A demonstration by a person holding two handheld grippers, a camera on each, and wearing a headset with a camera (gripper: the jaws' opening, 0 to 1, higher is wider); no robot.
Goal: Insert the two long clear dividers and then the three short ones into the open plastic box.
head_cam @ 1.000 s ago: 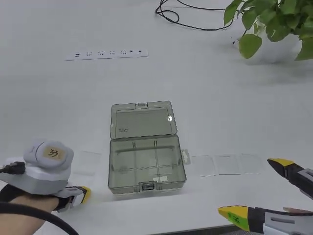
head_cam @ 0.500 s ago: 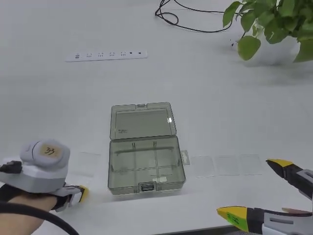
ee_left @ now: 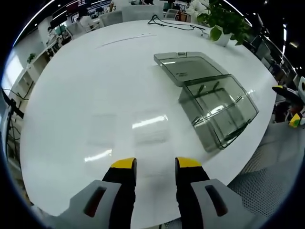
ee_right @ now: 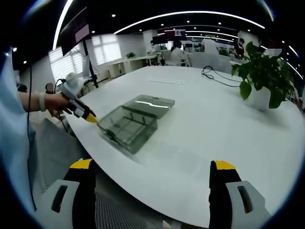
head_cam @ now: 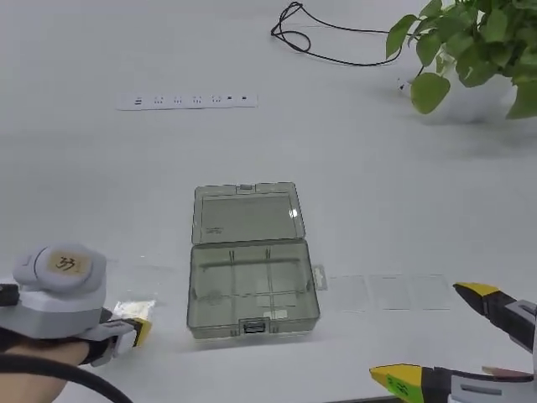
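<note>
The open clear plastic box [head_cam: 252, 281] lies mid-table with its lid [head_cam: 246, 211] folded back; thin lines show inside it. Three short clear dividers [head_cam: 390, 291] lie flat in a row to its right. Left of the box two more clear dividers [ee_left: 150, 126] lie flat, just ahead of my left gripper [ee_left: 156, 164]. That left gripper [head_cam: 141, 329] is open with a narrow gap, holds nothing and sits near the table's front edge. My right gripper [head_cam: 435, 334] hovers at the front right, jaws spread wide and empty. The right gripper [ee_right: 152, 165] faces the box [ee_right: 127, 125].
A white power strip [head_cam: 186, 101] lies at the back left, a black cable [head_cam: 336, 46] at the back, and a potted plant [head_cam: 470, 42] at the back right. The table's front edge runs just under both grippers.
The head camera has tilted a little. My left gripper's body has drifted slightly left and lower, its tips almost in place. The right gripper stays wide open.
</note>
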